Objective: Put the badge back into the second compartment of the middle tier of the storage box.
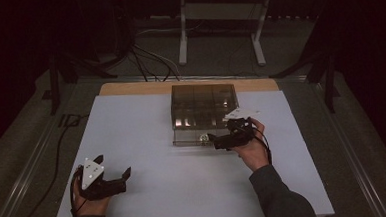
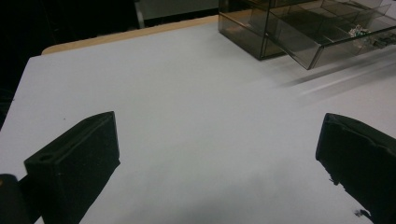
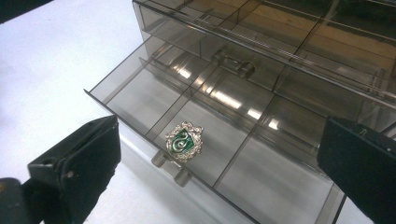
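Observation:
A smoky clear drawer box (image 1: 203,100) stands at the back middle of the white tabletop (image 1: 185,189). Its bottom drawer (image 3: 116,102) is pulled out toward me. A silver and green crest badge (image 3: 184,141) lies flat in the drawer's middle front compartment, and it also shows in the high view as the badge (image 1: 201,136). My right gripper (image 3: 220,125) is open wide just in front of the drawer, with nothing between the jaws. My left gripper (image 1: 114,166) rests open near the table's front left, far from the box (image 2: 280,23), and it is empty.
A wooden table edge (image 1: 130,88) shows behind the white sheet. Cables (image 1: 148,61) and a white stand's legs (image 1: 182,39) lie on the floor beyond the table. A cable (image 1: 62,140) runs along the table's left side.

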The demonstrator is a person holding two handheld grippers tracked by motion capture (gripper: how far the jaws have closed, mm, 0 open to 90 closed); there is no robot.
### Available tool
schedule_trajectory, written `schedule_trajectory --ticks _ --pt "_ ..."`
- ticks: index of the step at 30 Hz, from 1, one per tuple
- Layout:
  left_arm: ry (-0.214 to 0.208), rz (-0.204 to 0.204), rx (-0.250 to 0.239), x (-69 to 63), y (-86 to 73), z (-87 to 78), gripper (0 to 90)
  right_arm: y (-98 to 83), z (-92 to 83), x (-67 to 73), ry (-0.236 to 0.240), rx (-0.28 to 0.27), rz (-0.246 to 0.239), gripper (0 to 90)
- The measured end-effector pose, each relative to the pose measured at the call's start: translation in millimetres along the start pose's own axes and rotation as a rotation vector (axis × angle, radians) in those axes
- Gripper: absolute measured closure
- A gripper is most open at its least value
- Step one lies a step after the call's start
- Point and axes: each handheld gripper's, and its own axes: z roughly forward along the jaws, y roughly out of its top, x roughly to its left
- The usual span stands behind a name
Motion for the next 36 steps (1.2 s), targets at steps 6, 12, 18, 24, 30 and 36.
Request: schedule_trajectory --ticks 6,12,18,24,30,36 --pt "-0.001 0.0 0.0 -0.3 0.0 0.4 0.6 -1.8 -4.3 3.6 0.011 -0.012 -0.003 0.0" --pt "0.0 0.0 0.0 -0.4 0.0 0.0 0.6 -3.8 -5.2 5.9 0.02 -0.021 0.004 0.0" --pt "0.0 0.0 -0.001 -0.4 0.0 -0.1 0.6 -6.4 -6.5 10.2 0.031 -0.015 -0.005 0.0" --pt "0.0 0.001 -0.001 -0.5 0.1 -0.4 0.6 -8.0 -7.2 13.8 0.04 -0.018 -0.001 0.0" --pt "0.0 0.003 -0.001 -0.7 0.2 -0.1 0.6 -11.7 -7.3 16.2 0.033 -0.022 -0.002 0.0" --pt "0.001 0.001 -0.001 -0.5 0.1 -0.2 0.6 -16.2 -8.8 17.7 0.044 -0.025 0.005 0.0"
